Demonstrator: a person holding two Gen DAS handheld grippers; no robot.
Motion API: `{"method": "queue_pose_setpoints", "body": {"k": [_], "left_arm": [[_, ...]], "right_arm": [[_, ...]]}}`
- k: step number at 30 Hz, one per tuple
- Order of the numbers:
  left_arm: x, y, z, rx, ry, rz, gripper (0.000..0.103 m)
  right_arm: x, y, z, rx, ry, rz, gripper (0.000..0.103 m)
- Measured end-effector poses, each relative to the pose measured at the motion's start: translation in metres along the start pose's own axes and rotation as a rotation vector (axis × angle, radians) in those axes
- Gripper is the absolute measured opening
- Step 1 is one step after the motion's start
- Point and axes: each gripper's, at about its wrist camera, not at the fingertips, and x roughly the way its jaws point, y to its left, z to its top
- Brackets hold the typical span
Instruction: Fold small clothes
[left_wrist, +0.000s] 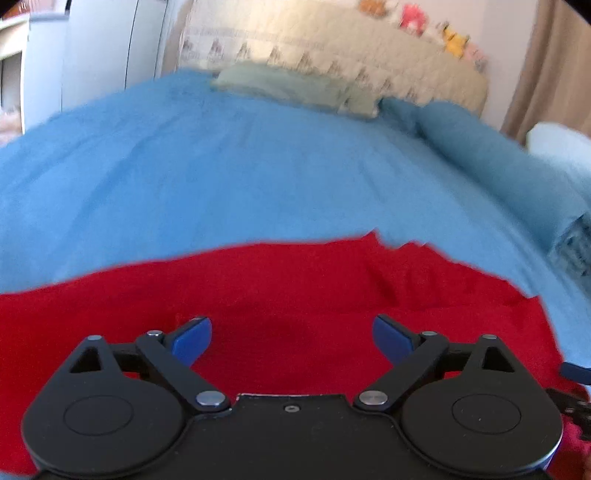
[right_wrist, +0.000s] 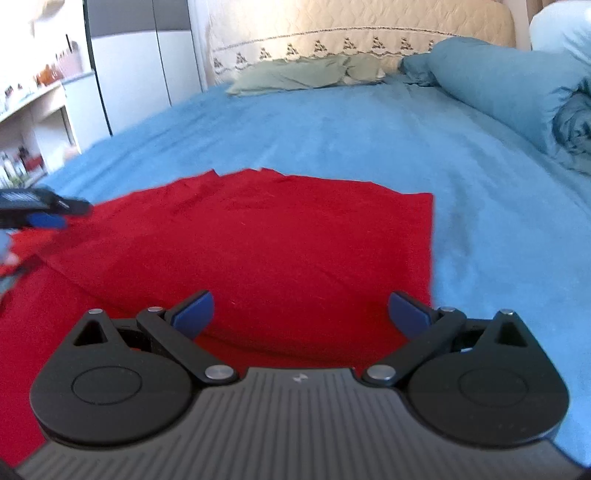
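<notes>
A red garment lies spread flat on the blue bedspread, with a folded layer on top and a straight right edge. It also fills the lower part of the left wrist view. My left gripper is open and empty, low over the red cloth. My right gripper is open and empty over the garment's near right part. The left gripper also shows at the left edge of the right wrist view.
A green pillow lies by the beige headboard. A rolled blue duvet lies along the bed's right side. White wardrobe and shelves with small items stand at left. Soft toys sit on the headboard.
</notes>
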Motion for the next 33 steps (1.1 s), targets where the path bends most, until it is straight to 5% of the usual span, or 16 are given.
{"method": "queue_pose_setpoints", "body": {"k": [10, 15, 19, 26, 33], "left_arm": [[-0.006, 0.008, -0.005, -0.009, -0.028, 0.045, 0.097], [-0.068, 0.004, -0.001, 0.052, -0.104, 0.138, 0.098], [-0.135, 0.004, 0.001, 0.072, -0.218, 0.203, 0.103], [-0.213, 0.055, -0.006, -0.130, -0.245, 0.241, 0.103], [-0.242, 0.139, -0.048, -0.323, -0.258, 0.325, 0.103]], "right_arm": [[0.009, -0.008, -0.005, -0.019, 0.042, 0.001, 0.103], [-0.009, -0.002, 0.003, -0.047, 0.076, -0.082, 0.103], [-0.064, 0.017, 0.021, -0.115, -0.011, -0.026, 0.103], [-0.118, 0.083, 0.052, -0.243, -0.084, 0.085, 0.103], [-0.108, 0.168, 0.038, -0.287, -0.055, 0.222, 0.103]]}}
